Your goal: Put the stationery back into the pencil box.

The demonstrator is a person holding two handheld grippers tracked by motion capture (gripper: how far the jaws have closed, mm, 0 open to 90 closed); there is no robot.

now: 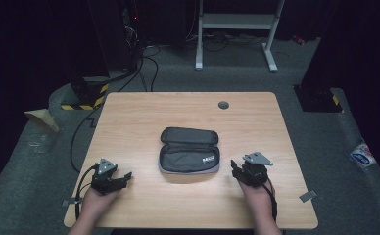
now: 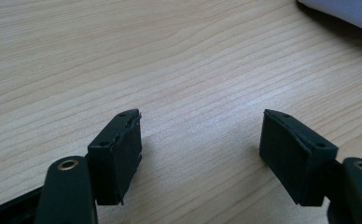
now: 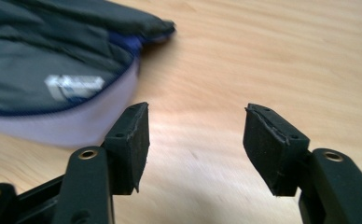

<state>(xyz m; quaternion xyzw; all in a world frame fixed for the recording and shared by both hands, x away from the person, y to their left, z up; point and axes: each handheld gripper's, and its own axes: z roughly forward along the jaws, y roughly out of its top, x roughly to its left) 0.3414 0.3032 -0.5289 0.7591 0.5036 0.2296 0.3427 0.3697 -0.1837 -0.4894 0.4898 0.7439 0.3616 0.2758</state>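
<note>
Pouch (image 1: 189, 151) lies mid-table, long axis 9-to-3. Right gripper (image 1: 239, 171) nearer, pouch at its 10 o'clock; left gripper (image 1: 122, 179) farther. Both agape, holding nothing.

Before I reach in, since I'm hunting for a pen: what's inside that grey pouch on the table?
The grey pouch lies unzipped, its lid folded back. Its open compartment looks like dark lining with a small white label; no pen shows. Anything tucked beneath the lining or under the pouch is covered.

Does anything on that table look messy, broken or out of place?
Nothing stands out. The dark zip pouch lies flat mid-table, lid open. The left gripper and right gripper, both open and empty, flank it.
</note>
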